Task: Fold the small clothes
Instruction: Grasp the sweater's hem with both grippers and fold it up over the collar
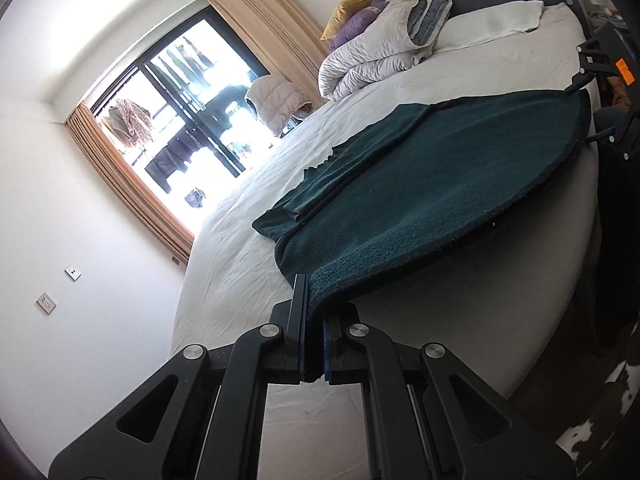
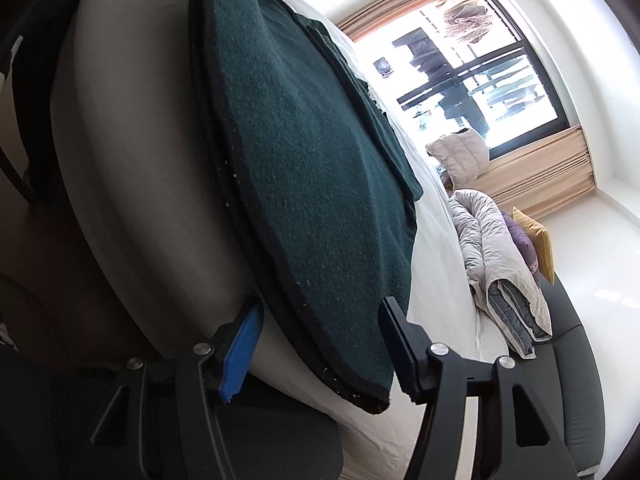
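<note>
On white bed (image 1: pixel 248 280) | green garment (image 1: pixel 420 184) | curtained window (image 1: pixel 180 120)

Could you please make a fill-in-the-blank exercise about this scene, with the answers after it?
1. The dark green garment lies spread on a white ____.
2. The left hand-held gripper is ____ on a corner of the garment.
3. The right hand-held gripper is ____, with a garment corner between its fingers.
4. The folded quilt lies near the ____ of the bed.

Answers: bed; shut; open; head
</note>
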{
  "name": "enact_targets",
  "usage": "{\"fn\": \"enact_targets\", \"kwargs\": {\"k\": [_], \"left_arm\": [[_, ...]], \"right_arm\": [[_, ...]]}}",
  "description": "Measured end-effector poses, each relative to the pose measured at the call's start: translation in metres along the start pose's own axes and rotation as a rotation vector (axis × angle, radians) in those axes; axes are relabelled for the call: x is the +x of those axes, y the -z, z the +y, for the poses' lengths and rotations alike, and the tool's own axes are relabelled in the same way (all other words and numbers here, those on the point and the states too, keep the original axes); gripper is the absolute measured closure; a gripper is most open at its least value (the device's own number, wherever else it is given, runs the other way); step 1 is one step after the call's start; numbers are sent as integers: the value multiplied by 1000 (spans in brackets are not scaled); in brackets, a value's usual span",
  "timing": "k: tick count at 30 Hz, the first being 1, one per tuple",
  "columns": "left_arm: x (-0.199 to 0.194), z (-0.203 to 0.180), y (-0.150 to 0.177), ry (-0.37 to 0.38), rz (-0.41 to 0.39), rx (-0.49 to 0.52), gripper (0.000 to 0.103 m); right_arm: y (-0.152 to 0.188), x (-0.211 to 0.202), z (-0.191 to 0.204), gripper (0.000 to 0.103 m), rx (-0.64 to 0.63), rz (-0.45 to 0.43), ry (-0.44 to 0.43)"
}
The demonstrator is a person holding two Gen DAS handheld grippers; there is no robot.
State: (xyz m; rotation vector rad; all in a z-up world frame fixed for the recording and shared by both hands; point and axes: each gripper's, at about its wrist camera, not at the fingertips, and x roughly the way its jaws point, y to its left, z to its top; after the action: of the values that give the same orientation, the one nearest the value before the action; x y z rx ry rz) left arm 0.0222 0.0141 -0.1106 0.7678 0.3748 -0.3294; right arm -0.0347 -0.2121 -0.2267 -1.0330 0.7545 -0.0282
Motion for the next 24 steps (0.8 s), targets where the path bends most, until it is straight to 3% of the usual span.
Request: {"fn": "enact_targets", "kwargs": {"k": [7, 12, 15, 24], "left_arm": [[-3, -3, 7, 0, 8, -5, 99], [-6, -5, 9, 0, 10, -6, 98], [-6, -5, 9, -1, 9, -4, 99], [-8, -1, 15, -15, 12, -21, 98]], "right_arm": [[1, -2, 2, 61, -31, 26, -1], [3, 1, -3, 85, -16, 61, -12], [3, 2, -6, 94, -9, 68, -12], [-1, -2, -32, 98, 68, 44, -18]]}}
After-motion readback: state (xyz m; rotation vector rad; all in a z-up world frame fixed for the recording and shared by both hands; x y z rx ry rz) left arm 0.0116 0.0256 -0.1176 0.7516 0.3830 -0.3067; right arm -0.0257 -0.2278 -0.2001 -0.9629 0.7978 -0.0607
